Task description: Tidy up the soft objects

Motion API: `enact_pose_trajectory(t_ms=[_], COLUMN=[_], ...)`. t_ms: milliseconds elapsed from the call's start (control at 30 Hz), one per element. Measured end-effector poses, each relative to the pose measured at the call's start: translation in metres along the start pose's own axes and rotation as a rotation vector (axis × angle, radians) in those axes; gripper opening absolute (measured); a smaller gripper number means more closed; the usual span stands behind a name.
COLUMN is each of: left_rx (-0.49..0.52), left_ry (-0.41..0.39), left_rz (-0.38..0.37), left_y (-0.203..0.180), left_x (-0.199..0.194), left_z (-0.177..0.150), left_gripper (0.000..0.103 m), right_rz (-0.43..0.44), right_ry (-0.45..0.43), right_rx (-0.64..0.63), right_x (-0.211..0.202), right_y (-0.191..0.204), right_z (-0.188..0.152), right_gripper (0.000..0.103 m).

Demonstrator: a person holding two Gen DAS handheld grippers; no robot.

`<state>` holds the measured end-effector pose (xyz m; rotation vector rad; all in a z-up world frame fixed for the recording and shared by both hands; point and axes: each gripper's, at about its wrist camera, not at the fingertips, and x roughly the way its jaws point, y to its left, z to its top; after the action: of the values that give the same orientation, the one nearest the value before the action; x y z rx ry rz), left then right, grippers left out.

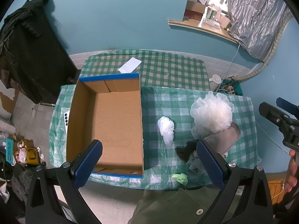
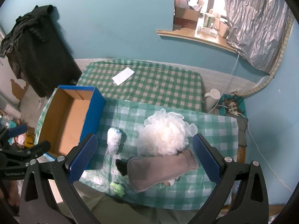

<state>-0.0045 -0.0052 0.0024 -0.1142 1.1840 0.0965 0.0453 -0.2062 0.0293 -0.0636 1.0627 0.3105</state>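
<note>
Now both claws hang wide apart, gripping nothing. Left gripper [image 1: 149, 164] hovers with the empty cardboard box [image 1: 115, 119] under its left finger; right gripper [image 2: 144, 158] sits above the grey mitt [image 2: 160, 169], white mesh pouf [image 2: 166, 132] just beyond, small white bundle [image 2: 114, 138] ahead-left.

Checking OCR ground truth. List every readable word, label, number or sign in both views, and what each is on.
"GenRobot.AI", faint, on the black body of the left tongs, seen in the right wrist view.
Green-labelled tub on the window sill: print too small to read.
Teal packet on the floor: print too blurred to read.
White paper on the checked cloth: no text visible.
Cardboard box: no text visible.
</note>
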Motion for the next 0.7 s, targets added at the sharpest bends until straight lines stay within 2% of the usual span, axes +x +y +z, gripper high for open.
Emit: enact_pose_trajectory(t_ms=[700], left_rx=[0.004], left_ry=[0.001], left_rz=[0.002], left_y=[-0.0023], left_x=[-0.0020], left_z=[-0.0056], left_gripper=[0.102], right_rz=[-0.002], right_ry=[0.003], right_rx=[-0.001], right_x=[0.0007], right_y=[0.0001], right_z=[-0.0002], right_gripper=[0.101])
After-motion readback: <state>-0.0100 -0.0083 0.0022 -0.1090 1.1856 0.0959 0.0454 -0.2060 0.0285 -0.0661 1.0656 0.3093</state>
